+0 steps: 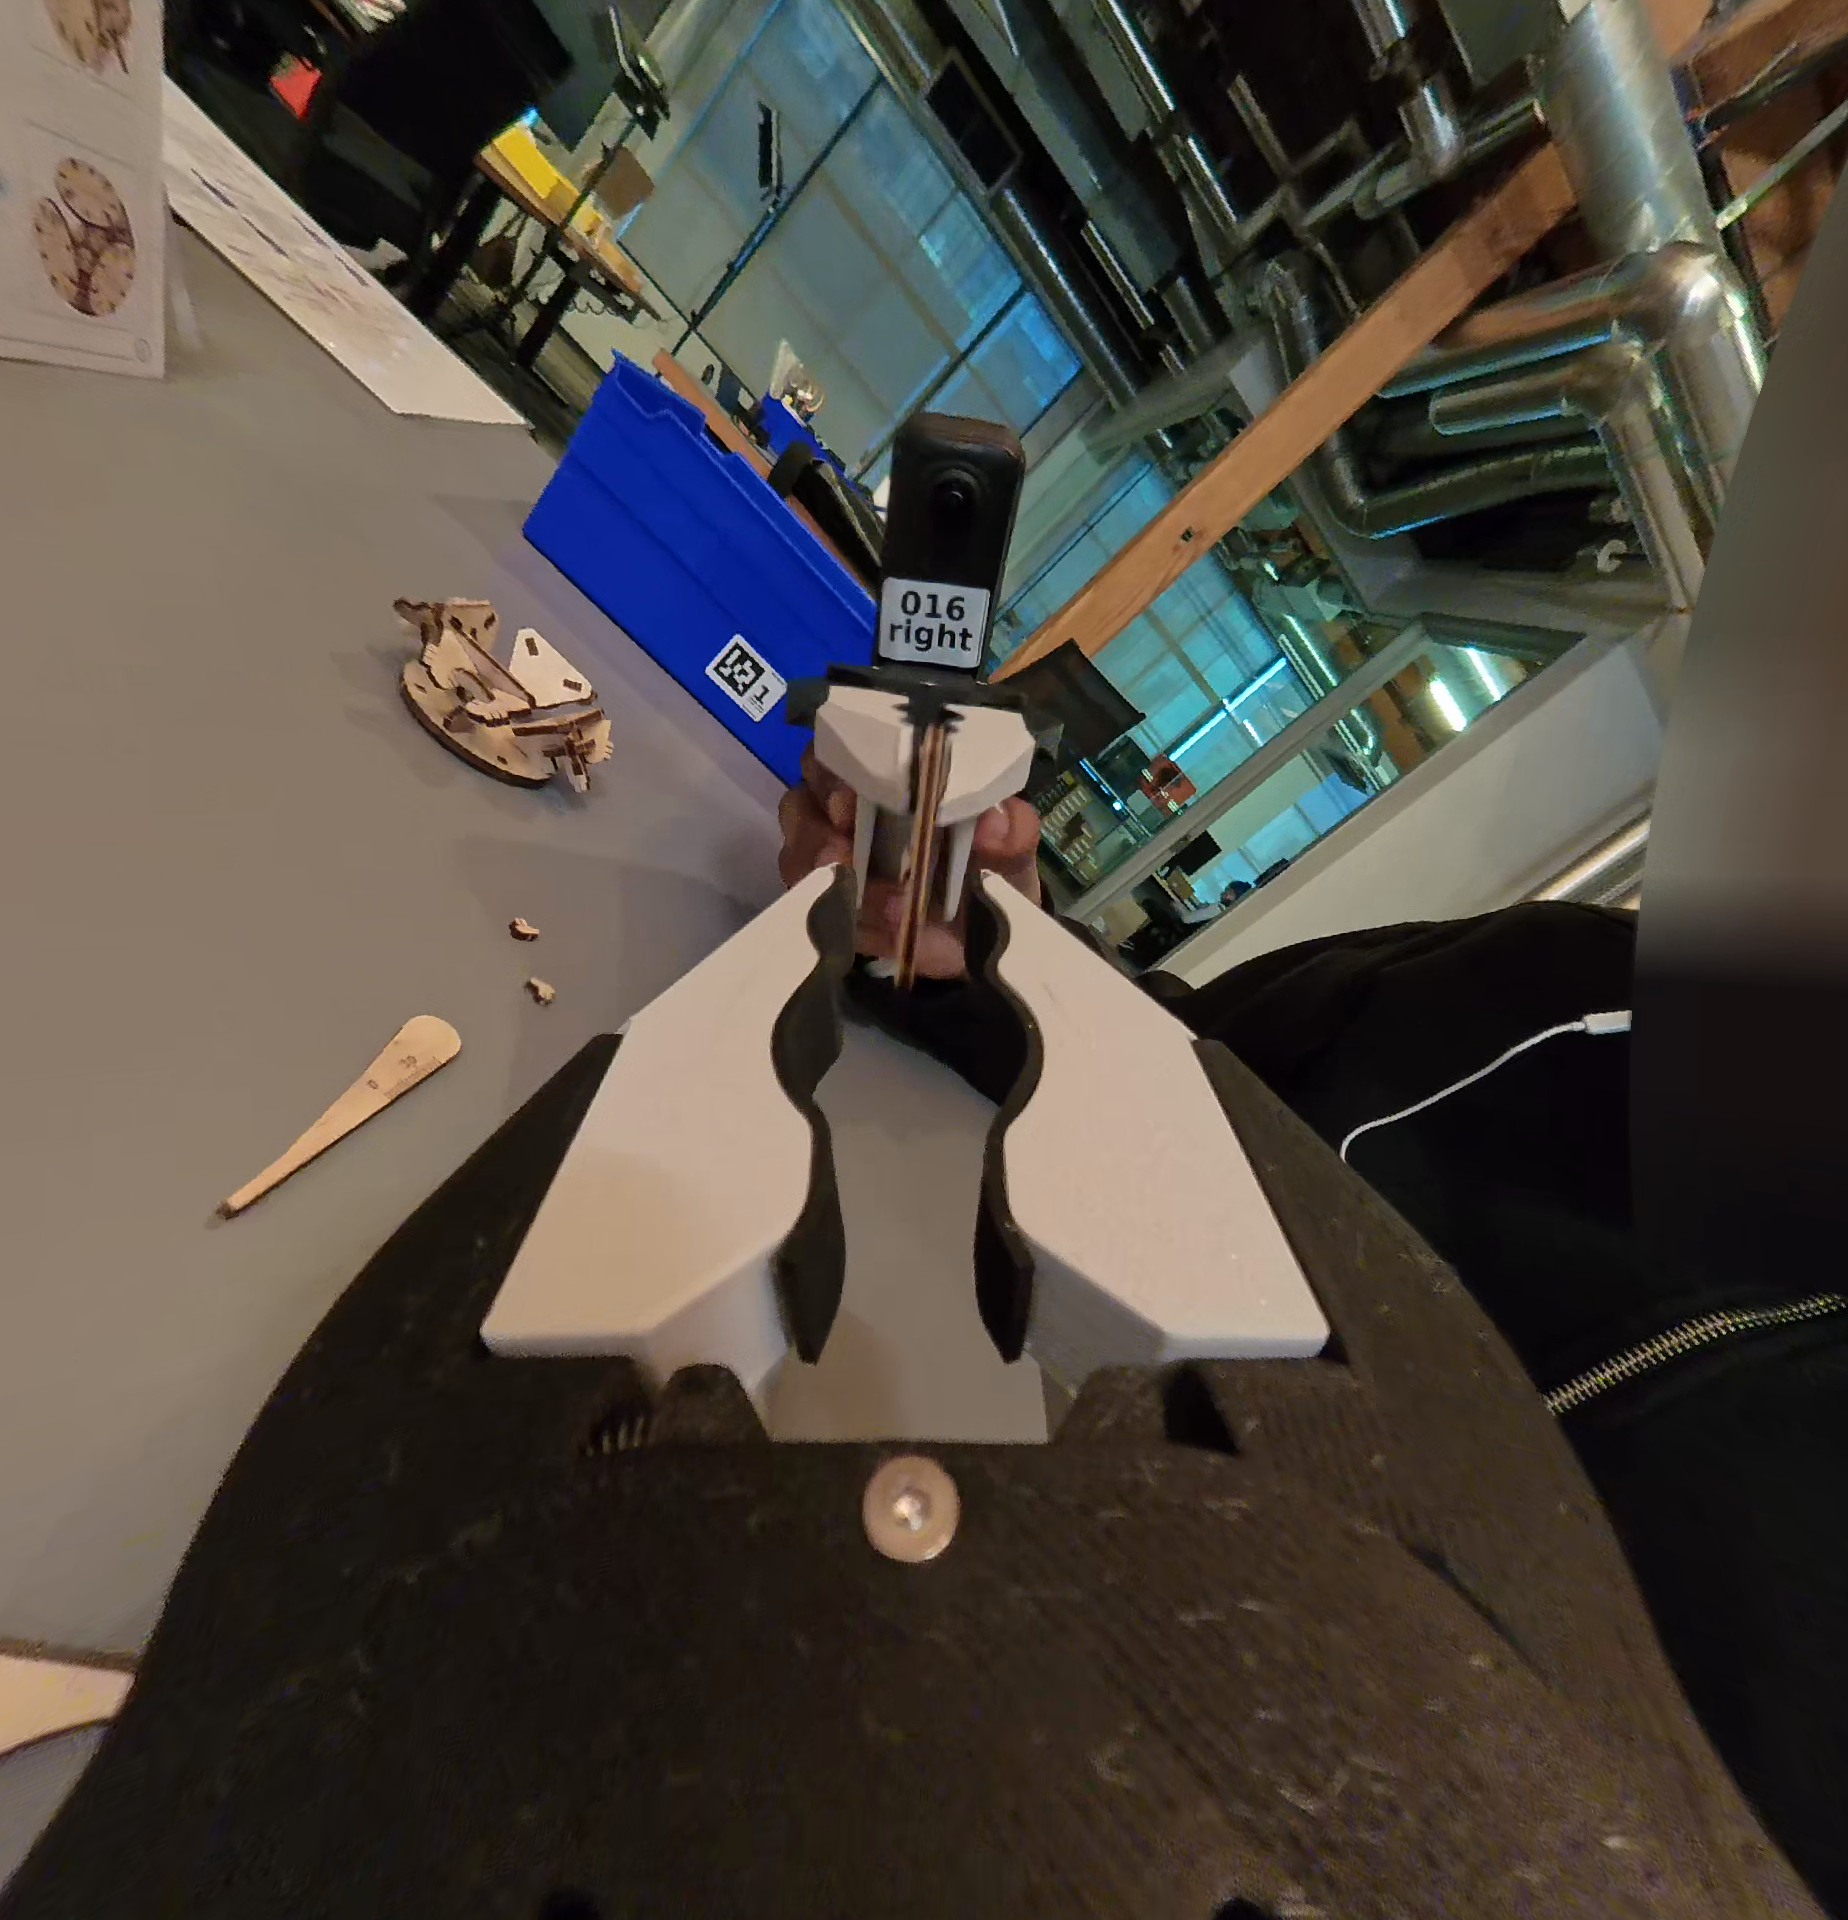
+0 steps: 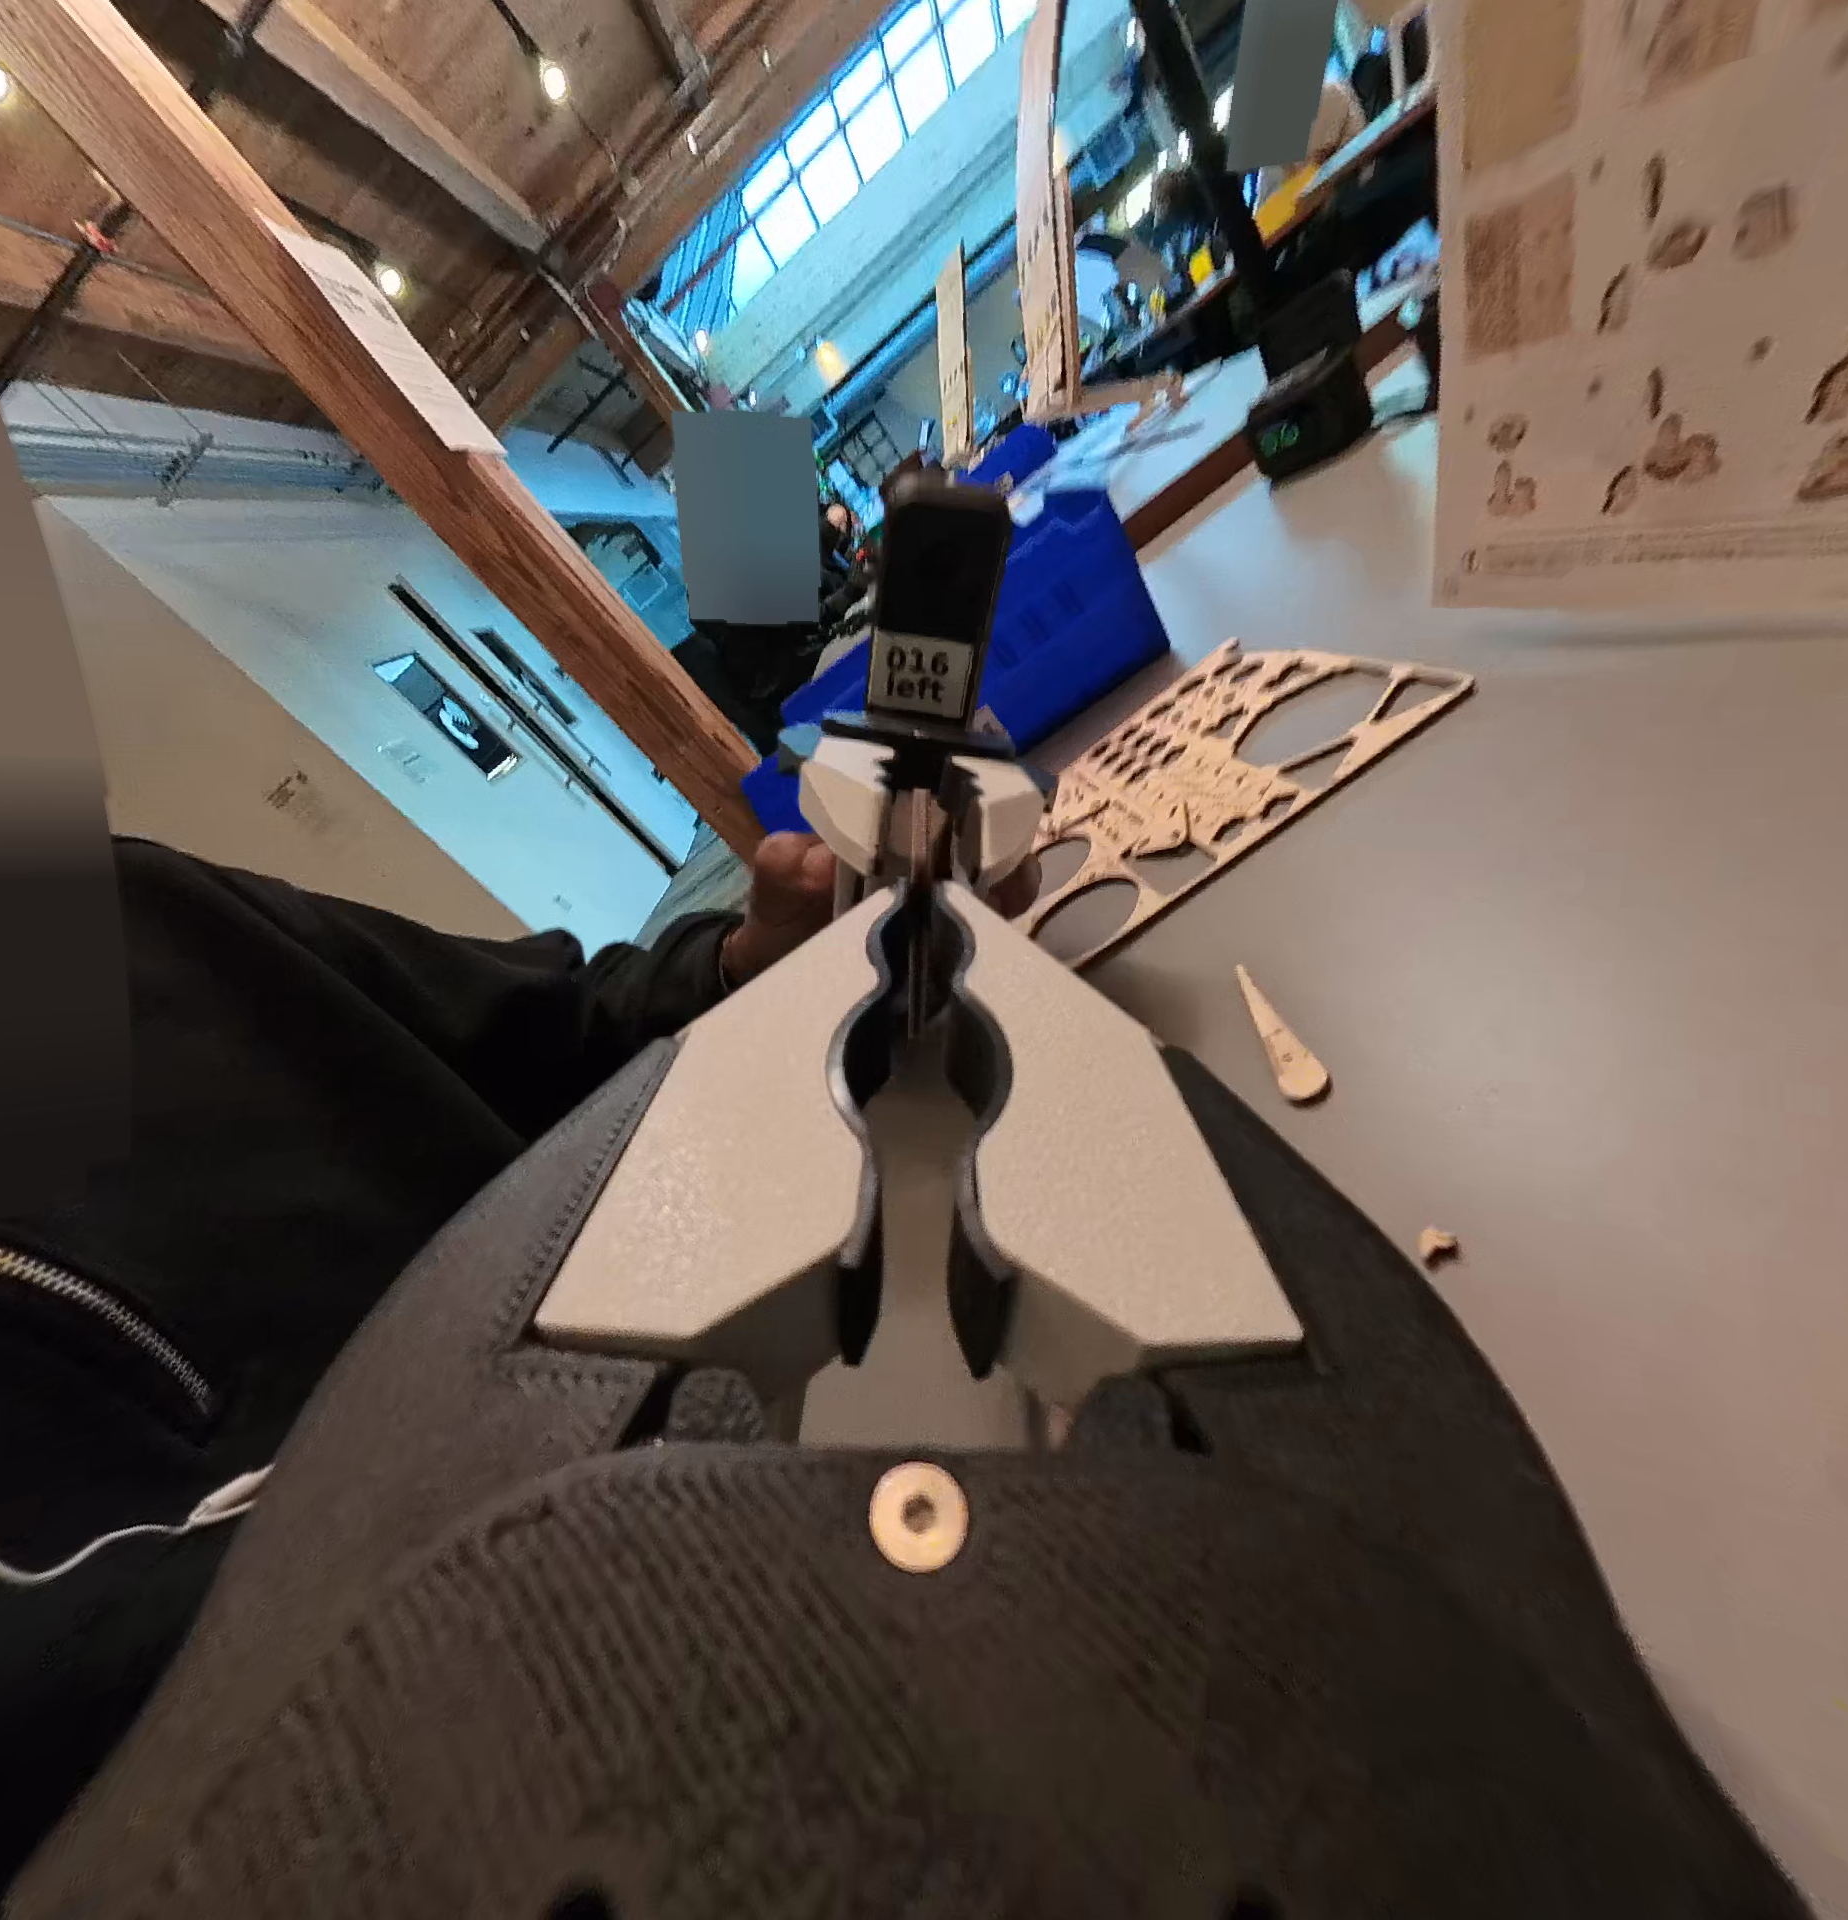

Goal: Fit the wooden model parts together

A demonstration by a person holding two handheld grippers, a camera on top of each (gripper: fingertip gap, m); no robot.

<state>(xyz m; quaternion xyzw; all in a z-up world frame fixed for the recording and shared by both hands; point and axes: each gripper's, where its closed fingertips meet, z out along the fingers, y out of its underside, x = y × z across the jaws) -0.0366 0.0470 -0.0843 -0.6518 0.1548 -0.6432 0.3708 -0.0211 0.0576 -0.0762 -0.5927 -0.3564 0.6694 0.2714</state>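
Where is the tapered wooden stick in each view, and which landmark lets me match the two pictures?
Left wrist view: the stick lies on the grey table at left, below the middle, wide end up.
Right wrist view: the stick lies on the table at right of centre, wide end down.
Shared landmark: the blue bin at the table's far side.

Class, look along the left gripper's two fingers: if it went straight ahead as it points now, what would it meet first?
Most likely the thin wooden piece held edge-on in the right gripper, directly facing the open left gripper; depth is unclear.
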